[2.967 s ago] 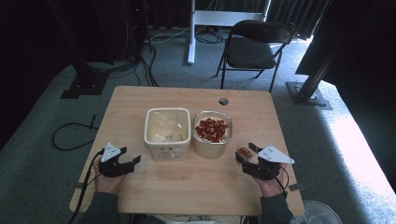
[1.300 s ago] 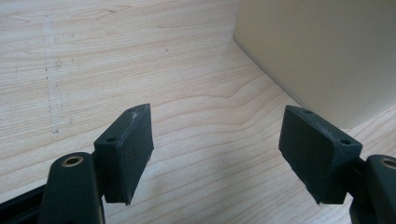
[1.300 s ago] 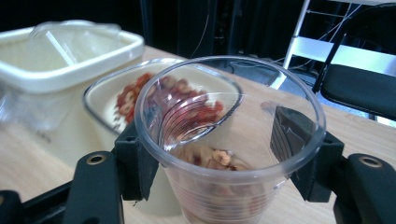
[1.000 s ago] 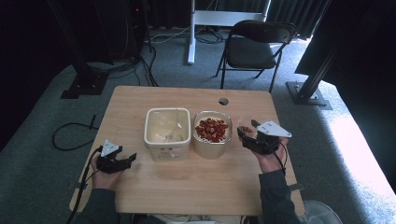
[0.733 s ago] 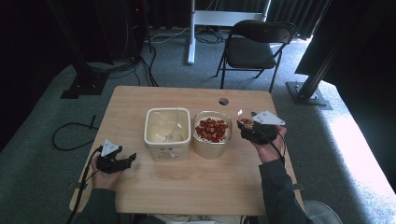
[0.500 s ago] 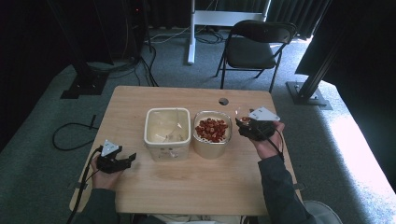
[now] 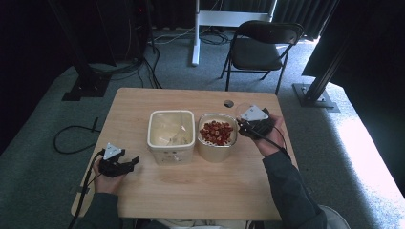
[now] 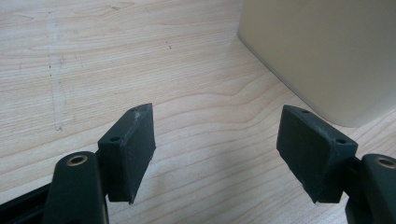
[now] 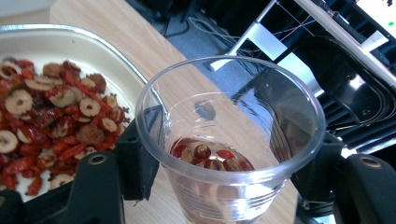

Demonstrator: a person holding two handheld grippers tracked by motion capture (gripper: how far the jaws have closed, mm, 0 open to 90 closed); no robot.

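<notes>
The left gripper (image 7: 128, 163) rests on the wooden table (image 7: 200, 191) near the person's edge, well to the left of the container of red dried fruit (image 7: 217, 135). In the left gripper view its jaws stand apart with only bare wood between them, holding nothing; they have just closed a little. Farther in, a cream tub (image 7: 171, 135) stands just left of the fruit container, the two side by side and about touching; its wall fills the upper right corner of the left gripper view (image 8: 327, 51).

The right gripper (image 7: 243, 128) hangs at the right rim of the fruit container. Its jaws are spread wide and clamped on a clear plastic cup (image 9: 231, 140), one pad on each side of the wall. The cup stands upright with a few red fruit slices (image 9: 210, 156) at its bottom, just right of the fruit container and beside its rim.

Beyond the container, a small round hole (image 7: 229, 103) sits near the table's far edge, and a black folding chair (image 7: 260, 47) stands on the floor behind.
</notes>
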